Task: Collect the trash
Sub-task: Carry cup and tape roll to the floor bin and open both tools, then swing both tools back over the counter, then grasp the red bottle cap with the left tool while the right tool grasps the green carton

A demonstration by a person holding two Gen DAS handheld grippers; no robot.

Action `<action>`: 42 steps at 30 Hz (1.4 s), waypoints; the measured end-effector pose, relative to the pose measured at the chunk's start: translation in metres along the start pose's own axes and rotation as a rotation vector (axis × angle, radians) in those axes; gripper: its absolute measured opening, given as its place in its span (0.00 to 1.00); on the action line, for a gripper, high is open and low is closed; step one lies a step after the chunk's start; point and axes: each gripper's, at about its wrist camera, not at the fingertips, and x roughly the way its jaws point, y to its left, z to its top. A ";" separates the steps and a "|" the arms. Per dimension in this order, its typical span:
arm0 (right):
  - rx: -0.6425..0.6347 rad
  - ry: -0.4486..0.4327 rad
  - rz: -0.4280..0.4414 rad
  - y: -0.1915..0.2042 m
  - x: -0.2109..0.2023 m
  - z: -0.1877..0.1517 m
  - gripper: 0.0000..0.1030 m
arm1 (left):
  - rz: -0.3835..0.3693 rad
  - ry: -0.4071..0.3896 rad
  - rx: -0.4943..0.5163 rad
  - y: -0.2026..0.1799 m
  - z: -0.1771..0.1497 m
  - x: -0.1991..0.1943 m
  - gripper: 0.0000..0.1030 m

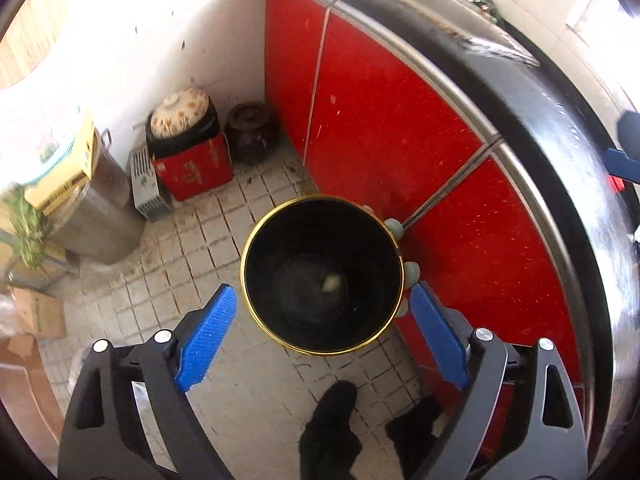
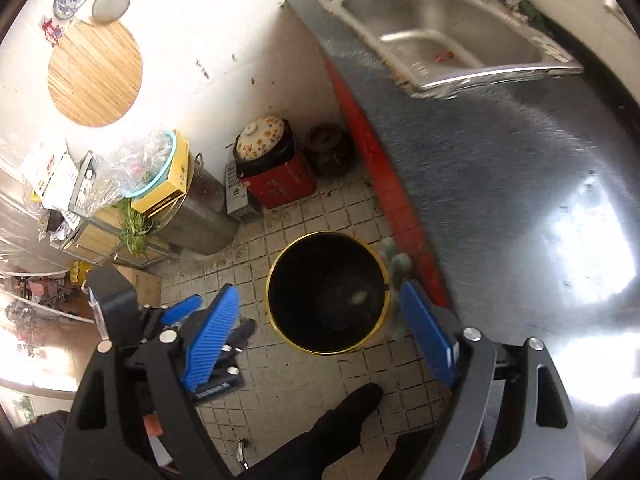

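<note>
While both blue-padded grippers, left gripper (image 1: pixel 322 308) and right gripper (image 2: pixel 320 312), hang spread wide and empty, the round black gold-rimmed bin (image 1: pixel 322 274) stands on the tiled floor beside the red cabinet (image 1: pixel 384 120). One pale scrap (image 1: pixel 332 282) lies inside; I judge collection barely started. Lettering on the red box (image 1: pixel 196 168) is unreadable.

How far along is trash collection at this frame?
Done: one pale scrap lies at the bottom of the black bin. In hand: nothing; the left tool and right tool both hang open above the bin. Left: a small red bit sits in the sink; other trash cannot be made out.
</note>
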 end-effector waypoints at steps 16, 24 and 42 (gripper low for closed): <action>0.498 -0.363 -0.535 -0.204 -0.271 -0.192 0.92 | -0.365 -0.161 0.699 -0.319 0.014 -0.128 0.94; 0.817 -0.435 -0.736 -0.251 -0.341 -0.304 0.92 | -0.537 -0.155 1.007 -0.451 -0.039 -0.154 0.94; 0.951 -0.444 -0.732 -0.359 -0.355 -0.330 0.92 | -0.381 -0.184 0.964 -0.526 0.027 -0.082 0.94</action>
